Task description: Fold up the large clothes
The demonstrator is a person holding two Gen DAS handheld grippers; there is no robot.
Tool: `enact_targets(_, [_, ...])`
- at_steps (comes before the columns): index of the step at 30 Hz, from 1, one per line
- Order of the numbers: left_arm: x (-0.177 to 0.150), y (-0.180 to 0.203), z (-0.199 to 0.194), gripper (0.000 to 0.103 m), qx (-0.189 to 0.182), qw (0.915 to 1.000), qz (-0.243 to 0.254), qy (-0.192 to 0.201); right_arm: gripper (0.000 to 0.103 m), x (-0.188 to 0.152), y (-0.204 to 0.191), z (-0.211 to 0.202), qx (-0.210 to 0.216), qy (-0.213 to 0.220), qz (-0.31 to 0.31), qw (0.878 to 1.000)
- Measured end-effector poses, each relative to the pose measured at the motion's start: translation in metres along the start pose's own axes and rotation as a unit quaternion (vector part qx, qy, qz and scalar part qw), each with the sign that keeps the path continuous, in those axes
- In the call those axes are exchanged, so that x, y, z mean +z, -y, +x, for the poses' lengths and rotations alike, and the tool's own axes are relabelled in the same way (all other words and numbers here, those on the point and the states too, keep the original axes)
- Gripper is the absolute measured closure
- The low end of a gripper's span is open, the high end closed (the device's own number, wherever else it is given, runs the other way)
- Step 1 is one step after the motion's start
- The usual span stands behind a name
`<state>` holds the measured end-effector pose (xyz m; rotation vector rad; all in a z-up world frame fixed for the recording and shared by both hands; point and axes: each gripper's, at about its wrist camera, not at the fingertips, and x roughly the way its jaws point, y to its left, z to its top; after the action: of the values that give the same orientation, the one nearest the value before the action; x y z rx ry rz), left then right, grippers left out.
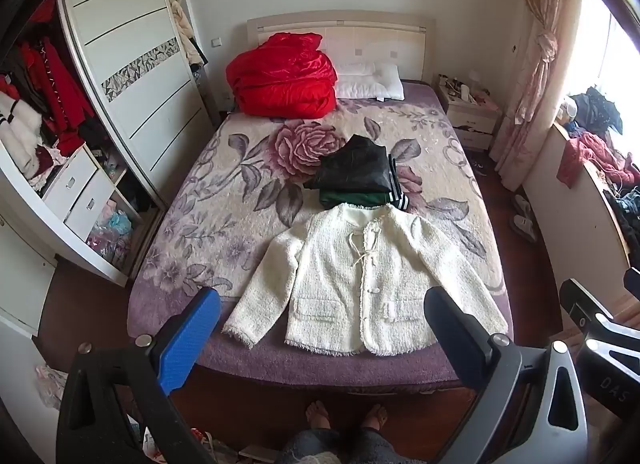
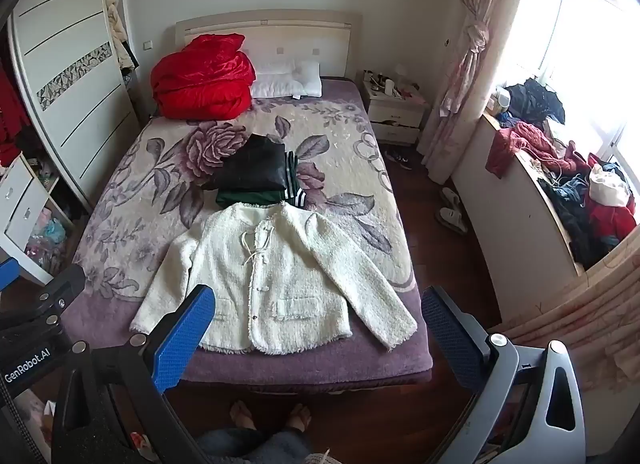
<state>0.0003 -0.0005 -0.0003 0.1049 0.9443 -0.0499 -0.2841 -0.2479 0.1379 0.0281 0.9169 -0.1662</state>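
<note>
At the far left the wardrobe is standing with its sliding door pulled aside, red clothes hanging inside. You are holding your left tool above the near edge of the bed, its blue fingers spread wide and gripping nothing. The white jacket is lying flat and face up near the foot of the bed, buttoned, both sleeves angling outward, its hem toward you. Just beyond its collar the folded dark clothes are sitting in a small stack, touching the jacket's far edge. Farther back the red quilt is bunching against the headboard, with a white pillow just to its right. You are keeping your right tool over the bed's near right corner, fingers likewise spread apart and empty. At the far right a heap of clothes is piling along the window ledge
</note>
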Motion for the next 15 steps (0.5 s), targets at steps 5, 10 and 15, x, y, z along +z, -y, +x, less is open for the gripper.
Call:
enact_targets(5, [-0.0003, -0.0002, 0.0000, 0.000, -0.005, 1.0000, -0.003, 0.005, 0.000, 0.0008, -0.0002, -0.0003, 0.002, 0.001, 0.002, 1.000])
enact_targets(10, [-0.0005, -0.0004, -0.0001, 0.000, -0.005, 0.9999, -0.005, 0.007, 0.000, 0.0012, -0.0015, -0.0028, 0.002, 0.003, 0.001, 1.000])
enact_targets(15, [-0.0006, -0.0002, 0.0000, 0.000, -0.005, 0.9999, -0.005, 0.009, 0.000, 0.0029, -0.0025, -0.0044, 0.002, 0.004, 0.002, 1.000])
